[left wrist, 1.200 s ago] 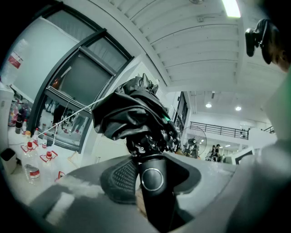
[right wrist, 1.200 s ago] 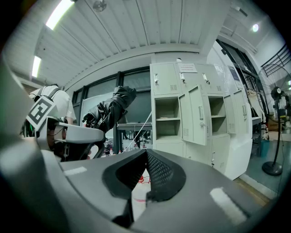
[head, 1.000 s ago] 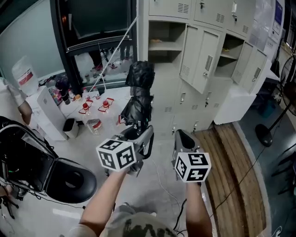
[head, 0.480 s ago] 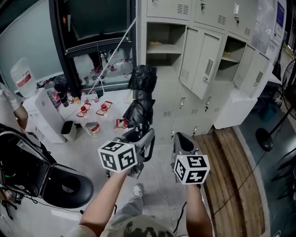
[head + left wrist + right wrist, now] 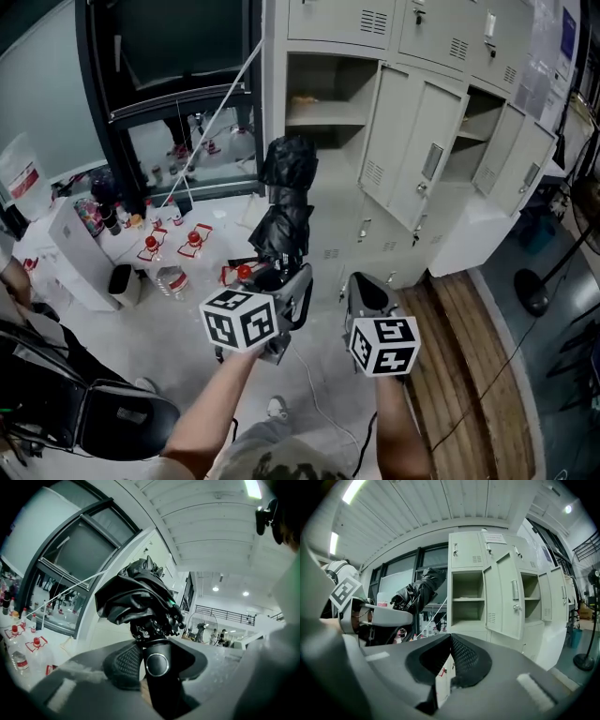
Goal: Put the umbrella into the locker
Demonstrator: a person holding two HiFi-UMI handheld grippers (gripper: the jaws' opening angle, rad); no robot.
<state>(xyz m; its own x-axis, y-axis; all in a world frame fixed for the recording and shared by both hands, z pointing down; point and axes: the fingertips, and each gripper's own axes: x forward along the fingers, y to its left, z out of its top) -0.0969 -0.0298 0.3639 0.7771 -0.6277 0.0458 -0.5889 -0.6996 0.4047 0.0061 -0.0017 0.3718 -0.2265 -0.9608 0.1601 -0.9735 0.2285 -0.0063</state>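
Left gripper (image 5: 281, 279): pinching the handle of the folded black fabric umbrella (image 5: 286, 187), which stands upright.
Right gripper (image 5: 364, 286): jaws pressed together, empty.
Pale grey metal locker (image 5: 427, 150): doors open.

The left claw (image 5: 286, 279) and right claw (image 5: 362, 284) are dark grey with dimpled black pads. Each is topped by a white cube (image 5: 240, 319) printed with black square markers. The headgear (image 5: 281, 466) is camouflage-patterned.

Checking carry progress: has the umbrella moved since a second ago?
Yes. The umbrella, clamped in the left gripper, has moved forward toward the lockers, past the red-capped bottles on the floor.
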